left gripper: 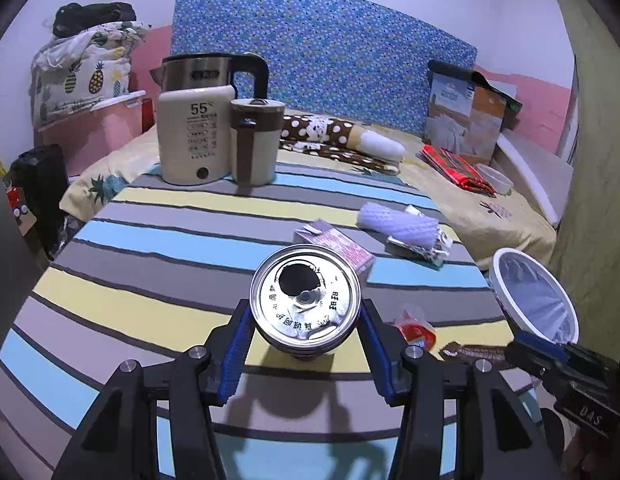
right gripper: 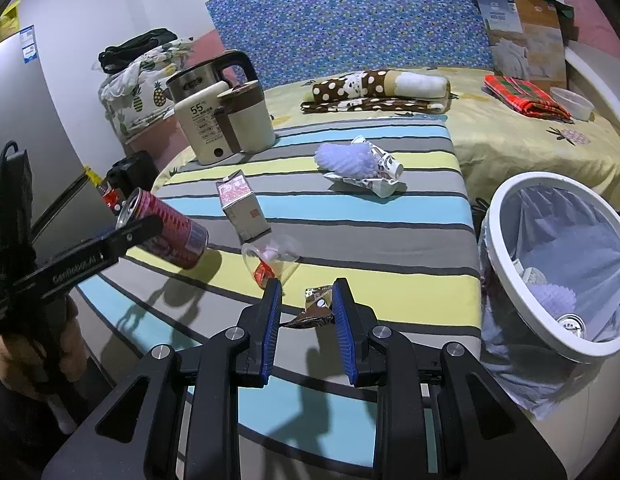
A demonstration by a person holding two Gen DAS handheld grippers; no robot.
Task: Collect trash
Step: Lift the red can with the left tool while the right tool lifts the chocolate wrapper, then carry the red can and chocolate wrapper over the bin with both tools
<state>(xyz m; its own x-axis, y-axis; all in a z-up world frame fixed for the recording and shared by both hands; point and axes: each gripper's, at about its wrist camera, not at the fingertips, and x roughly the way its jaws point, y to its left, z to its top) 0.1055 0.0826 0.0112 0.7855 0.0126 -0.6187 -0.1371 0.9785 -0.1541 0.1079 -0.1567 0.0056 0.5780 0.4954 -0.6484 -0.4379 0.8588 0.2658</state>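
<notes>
In the left wrist view, the left gripper (left gripper: 306, 320) pinches a can (left gripper: 305, 306) in the middle of the frame, lifted off the striped cloth (left gripper: 150, 248). The white bin (left gripper: 505, 280) sits at the right edge.

In the right wrist view, the right gripper (right gripper: 306, 312) is spread around a brown wrapper (right gripper: 311, 314) at lower middle, not squeezing yet. I think the can goes to the bin next, and the right tongs must close.

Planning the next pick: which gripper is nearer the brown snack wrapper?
Right. The right gripper straddles the brown snack wrapper, open. The left gripper is off to its left, shut on the can.
</notes>
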